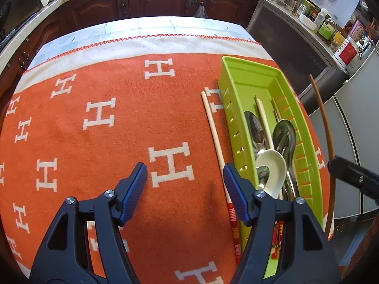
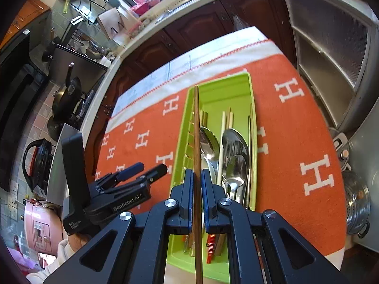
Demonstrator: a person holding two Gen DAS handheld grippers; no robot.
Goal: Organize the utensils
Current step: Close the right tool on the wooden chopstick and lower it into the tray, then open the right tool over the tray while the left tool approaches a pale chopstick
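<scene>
A green utensil tray [image 1: 305,156] [image 2: 251,90] lies on the orange cloth [image 1: 118,146] and holds metal spoons [image 2: 234,142], a white ceramic spoon [image 1: 272,165] and several chopsticks. A pale chopstick with a red end [image 1: 214,130] lies on the cloth along the tray's left wall. My left gripper [image 1: 184,177] is open, low over the cloth, its right finger beside that chopstick. My right gripper [image 2: 197,177] is shut on a dark brown chopstick [image 2: 196,130], held above the tray; that chopstick also shows in the left wrist view [image 1: 324,118].
The table's right edge runs close beside the tray, with grey cabinets [image 1: 350,118] beyond. Dark wooden cabinets [image 1: 165,0] and a counter with jars [image 1: 327,23] stand behind. In the right wrist view, pans [image 2: 68,94] and appliances [image 2: 42,232] sit at the left.
</scene>
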